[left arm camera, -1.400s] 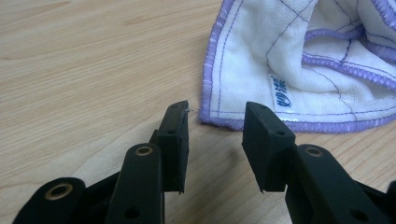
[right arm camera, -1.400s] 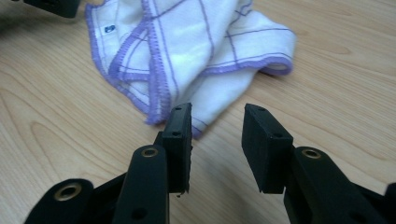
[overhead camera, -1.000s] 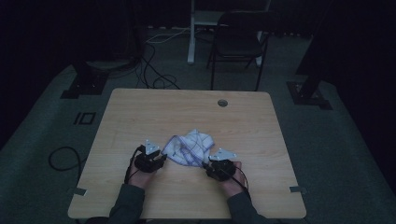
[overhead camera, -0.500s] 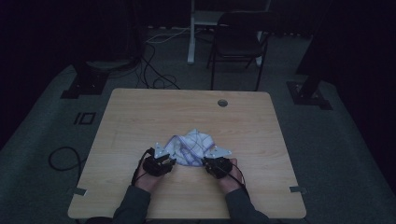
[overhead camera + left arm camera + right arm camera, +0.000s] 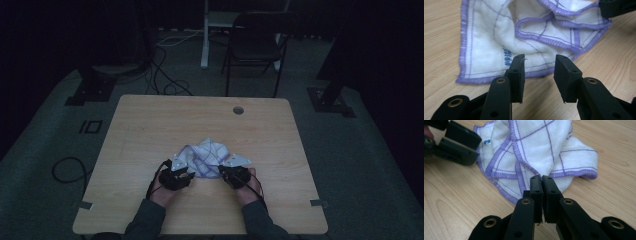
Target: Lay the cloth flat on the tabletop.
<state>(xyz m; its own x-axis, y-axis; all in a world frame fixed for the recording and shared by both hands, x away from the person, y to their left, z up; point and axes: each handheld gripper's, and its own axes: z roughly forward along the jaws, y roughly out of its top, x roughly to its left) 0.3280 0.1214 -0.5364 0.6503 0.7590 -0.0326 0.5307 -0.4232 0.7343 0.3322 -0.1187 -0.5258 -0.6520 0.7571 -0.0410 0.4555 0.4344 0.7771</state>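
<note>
Lying crumpled: one cloth point(image 5: 207, 156), two hand-held grippers.

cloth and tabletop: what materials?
Cloth: looks like soft woven cotton, matte and slightly fuzzy, white with thin purple grid lines and an overlocked purple hem. Table: light wood grain, smooth with low sheen; probably laminate or veneer, cannot tell which.

One white cloth point(image 5: 206, 156) with purple stitched edging and thin purple grid lines lies crumpled and loosely folded on the wooden tabletop point(image 5: 150, 125), near its front edge. A small blue print marks one flat corner point(image 5: 506, 58).
</note>
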